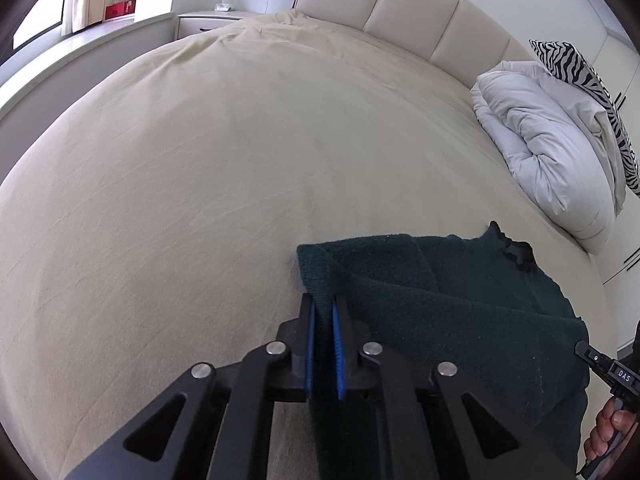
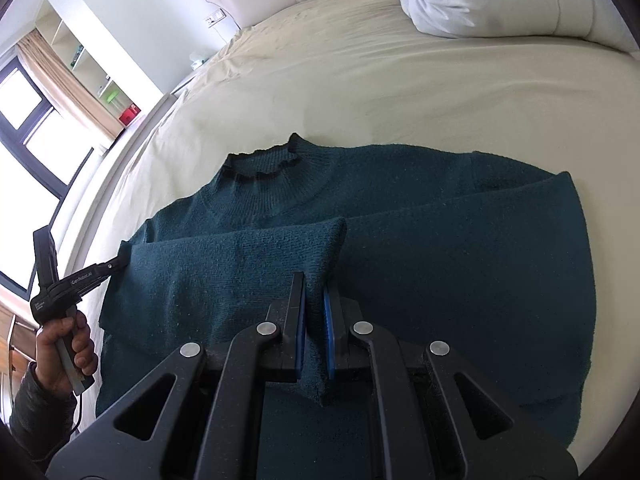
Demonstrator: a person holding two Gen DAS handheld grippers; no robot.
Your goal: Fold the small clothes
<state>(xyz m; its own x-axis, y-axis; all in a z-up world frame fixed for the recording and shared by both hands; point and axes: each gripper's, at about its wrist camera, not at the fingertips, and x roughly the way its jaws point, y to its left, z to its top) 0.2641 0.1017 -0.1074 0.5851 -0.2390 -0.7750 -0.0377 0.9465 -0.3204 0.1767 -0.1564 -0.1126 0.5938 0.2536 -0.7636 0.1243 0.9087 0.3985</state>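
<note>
Fingers of the left gripper [image 1: 323,316] are clamped on a fold of the dark green sweater [image 2: 400,240]; those of the right gripper [image 2: 314,300] are pinched on a sleeve cuff. Beyond both, the sweater is spread on the bed [image 1: 200,160], collar farthest away.

Cream bed sheet [image 1: 224,168]; white folded duvet [image 1: 548,140] by padded headboard [image 1: 404,4] (zebra-print pillow [image 1: 576,64] behind).

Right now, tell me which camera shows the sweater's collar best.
The right wrist view: the collar lies whole and in the open at the top of the green sweater. The left wrist view catches only its dark frilled edge, far right.
</note>
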